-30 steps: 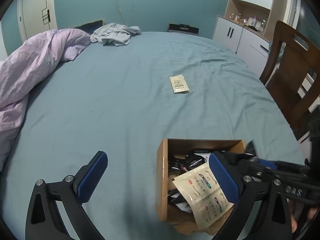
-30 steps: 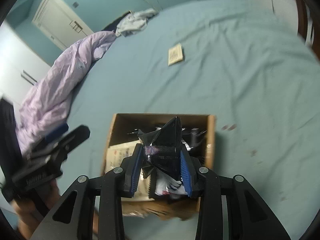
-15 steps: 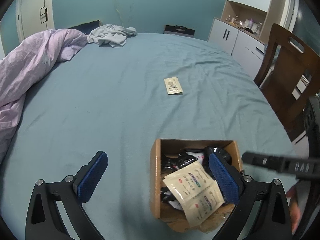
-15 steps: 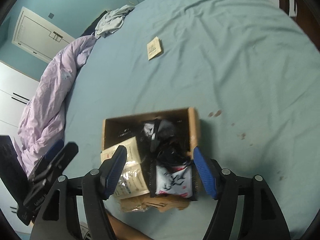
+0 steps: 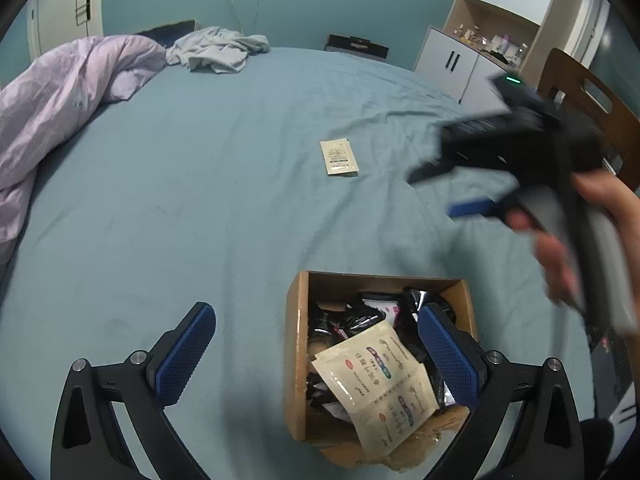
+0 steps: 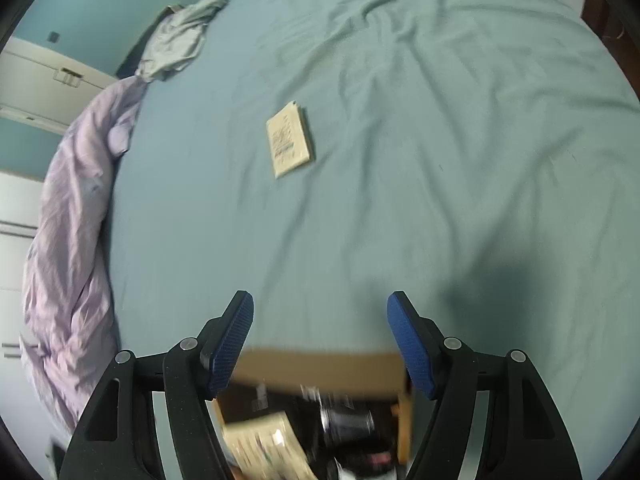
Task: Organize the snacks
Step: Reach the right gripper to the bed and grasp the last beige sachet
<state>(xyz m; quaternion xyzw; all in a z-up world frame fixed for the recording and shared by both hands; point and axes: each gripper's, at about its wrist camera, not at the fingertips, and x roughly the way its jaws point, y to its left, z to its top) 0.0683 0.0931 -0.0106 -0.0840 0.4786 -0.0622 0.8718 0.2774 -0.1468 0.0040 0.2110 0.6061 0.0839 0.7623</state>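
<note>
A brown cardboard box [image 5: 298, 344] sits on the blue bedsheet, filled with black snack packets and a beige sachet [image 5: 376, 380] on top. It also shows in the right wrist view [image 6: 320, 368], blurred. One beige sachet [image 5: 339, 157] lies alone on the sheet farther out; it also shows in the right wrist view [image 6: 290, 139]. My left gripper [image 5: 316, 356] is open and empty, low over the box's left side. My right gripper [image 6: 320, 336] is open and empty, above the box's far edge; it appears blurred in the left wrist view [image 5: 460, 188].
A lilac duvet [image 5: 60, 92] is bunched along the left of the bed, with grey clothes [image 5: 218, 52] at the far end. A wooden chair [image 5: 592, 100] and white cabinets [image 5: 460, 64] stand to the right of the bed.
My right gripper let go of the black packet into the box, opened, then lifted and swung out toward the lone sachet. The left gripper stayed open and barely moved.
</note>
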